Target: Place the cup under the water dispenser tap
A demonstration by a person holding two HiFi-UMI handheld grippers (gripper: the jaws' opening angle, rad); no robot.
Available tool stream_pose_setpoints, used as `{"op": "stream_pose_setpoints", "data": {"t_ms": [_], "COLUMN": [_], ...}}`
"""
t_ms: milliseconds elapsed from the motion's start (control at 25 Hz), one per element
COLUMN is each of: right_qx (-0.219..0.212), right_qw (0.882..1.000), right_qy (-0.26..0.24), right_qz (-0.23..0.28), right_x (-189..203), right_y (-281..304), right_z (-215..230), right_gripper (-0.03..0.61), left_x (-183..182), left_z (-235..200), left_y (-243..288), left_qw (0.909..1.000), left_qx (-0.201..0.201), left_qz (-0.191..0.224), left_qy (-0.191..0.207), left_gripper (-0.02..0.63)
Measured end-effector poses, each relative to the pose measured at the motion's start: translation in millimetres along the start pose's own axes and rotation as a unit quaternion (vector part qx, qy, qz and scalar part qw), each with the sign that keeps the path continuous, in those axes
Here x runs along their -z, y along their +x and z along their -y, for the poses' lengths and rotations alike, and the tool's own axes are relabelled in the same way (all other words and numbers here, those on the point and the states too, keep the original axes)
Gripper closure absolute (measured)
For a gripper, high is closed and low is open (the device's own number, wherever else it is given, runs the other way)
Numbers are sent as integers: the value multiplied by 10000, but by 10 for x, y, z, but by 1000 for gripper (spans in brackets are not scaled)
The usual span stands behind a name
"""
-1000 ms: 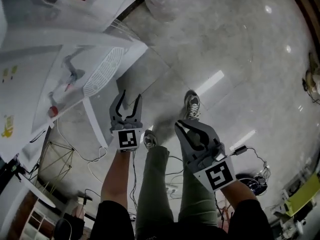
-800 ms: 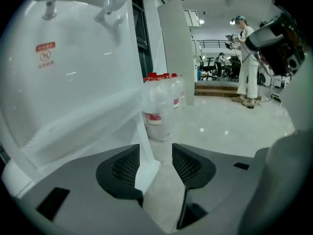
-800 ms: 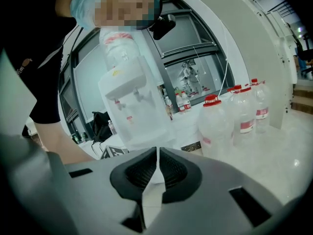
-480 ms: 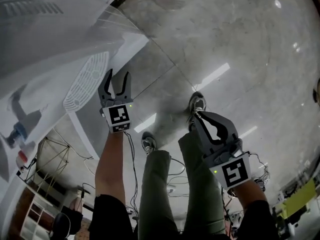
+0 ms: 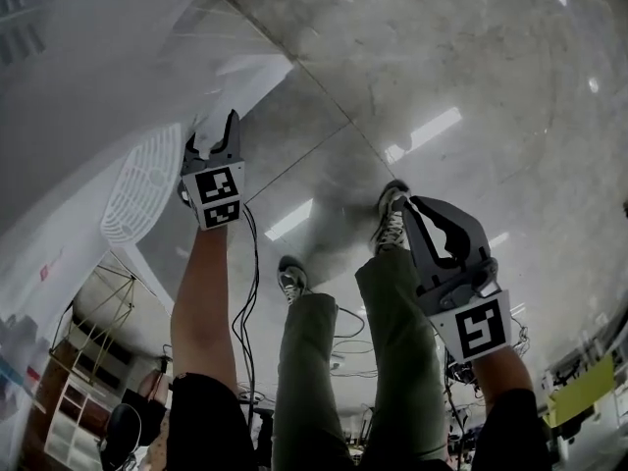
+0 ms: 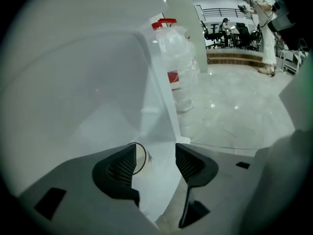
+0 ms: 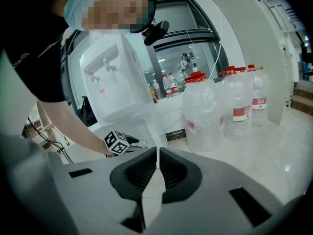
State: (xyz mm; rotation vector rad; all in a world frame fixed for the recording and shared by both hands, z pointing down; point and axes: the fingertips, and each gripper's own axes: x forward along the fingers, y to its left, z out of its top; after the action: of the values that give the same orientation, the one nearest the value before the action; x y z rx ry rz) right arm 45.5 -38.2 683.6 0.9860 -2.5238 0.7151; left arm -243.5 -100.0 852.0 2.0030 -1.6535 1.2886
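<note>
Now: early stage by my reading; nothing is placed yet.
Left claw (image 6: pixel 155 154): jaws wide apart and just been opening, pressing on nothing.
Cup (image 6: pixel 141 158): probably the thin dark ring peeping past the claw's left jaw. It sits on a white surface close to the dispenser (image 7: pixel 111 82) and is not held.
Right claw (image 7: pixel 157 152): jaws together, empty, low over the floor (image 5: pixel 471 57) at the right.
Taps (image 7: pixel 105 62): high on the dispenser's front; the grille (image 5: pixel 142 184) lies just left of the left claw.
Left to do: grip the cup, lift it, set it under a tap.
</note>
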Motion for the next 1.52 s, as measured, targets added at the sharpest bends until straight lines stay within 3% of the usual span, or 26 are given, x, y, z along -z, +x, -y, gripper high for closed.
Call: {"op": "stream_pose_setpoints", "data": {"t_ms": [320,640,800,1200,1520], "right_qx": [-29,-40,46,182,300], "right_qw": [9999,9995,9993,9992,9985], "right_qy": [121,175,200,246,454], "right_qz": [-15,-258,-318,-255,-114], "right_x": [192,461,489,374,29], "right_y": [158,139,90,-1,-390], "right_z": [131,199,272,217,-59], "right_gripper": [533,532,532,532,533], "left_x": [187,412,403,466,325], "left_z": [-186,-190,-182,-68,393], "left_y": [359,627,702,584,-164], "left_qw": [9966,9816,9725,9655,9671], "left_qx": [96,204,193,532,948], "left_qz": [-658,-1449,-1734,-2099,-1896], "left_qy": [477,1230,1545,1445,1404], "left_gripper": [365,372,517,549,555]}}
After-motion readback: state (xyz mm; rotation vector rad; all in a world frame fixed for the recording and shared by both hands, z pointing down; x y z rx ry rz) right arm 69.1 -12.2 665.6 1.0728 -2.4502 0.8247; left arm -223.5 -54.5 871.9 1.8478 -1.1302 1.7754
